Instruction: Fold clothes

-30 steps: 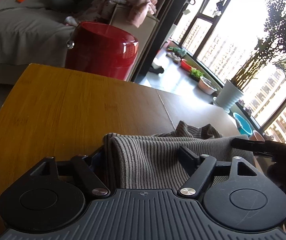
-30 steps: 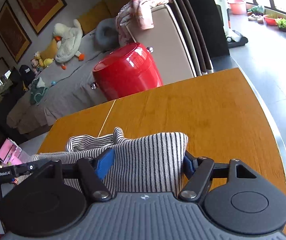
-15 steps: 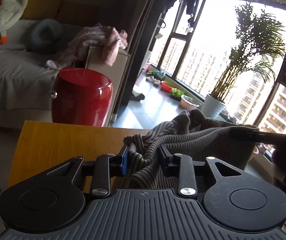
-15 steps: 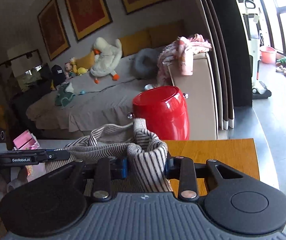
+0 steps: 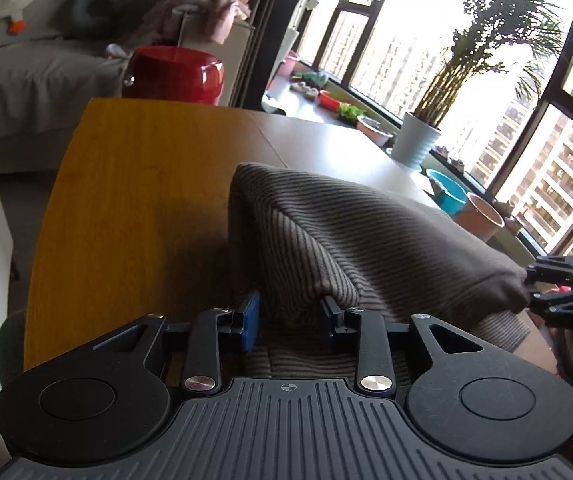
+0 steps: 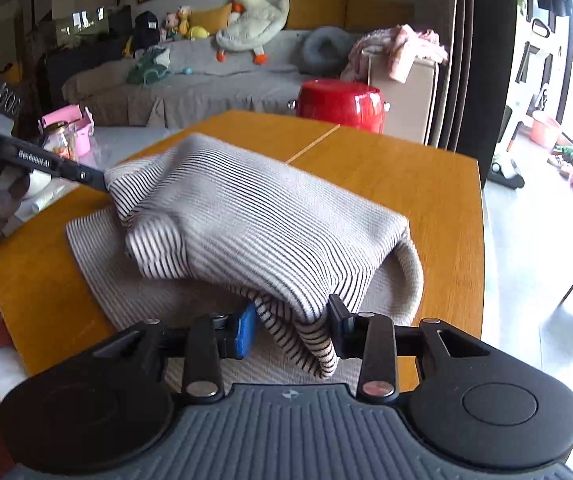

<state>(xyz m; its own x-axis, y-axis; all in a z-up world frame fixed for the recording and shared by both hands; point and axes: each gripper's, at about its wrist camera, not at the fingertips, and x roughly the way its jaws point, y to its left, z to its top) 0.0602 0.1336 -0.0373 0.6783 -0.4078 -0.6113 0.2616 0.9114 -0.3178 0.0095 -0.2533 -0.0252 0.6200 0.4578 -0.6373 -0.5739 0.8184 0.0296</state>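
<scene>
A grey-and-black striped garment point(image 6: 254, 224) lies on the wooden table point(image 6: 426, 184), its far half folded over toward me above the lower layer. My right gripper point(image 6: 292, 330) is shut on one corner of the folded edge. My left gripper point(image 5: 290, 316) is shut on the other corner of the same garment point(image 5: 358, 240). The left gripper also shows at the left in the right wrist view point(image 6: 66, 168), and the right gripper at the right in the left wrist view point(image 5: 542, 288). The cloth stretches between them, slightly raised.
A red round stool point(image 6: 340, 100) stands beyond the table's far edge, with a sofa point(image 6: 206, 84) behind. Pink box and jar point(image 6: 66, 132) sit at the left of the table. A potted plant point(image 5: 414, 144) and basins stand by the windows.
Both grippers closed on the garment's far edge, lifted it high, then brought it back toward me and down, folding the cloth over itself.
</scene>
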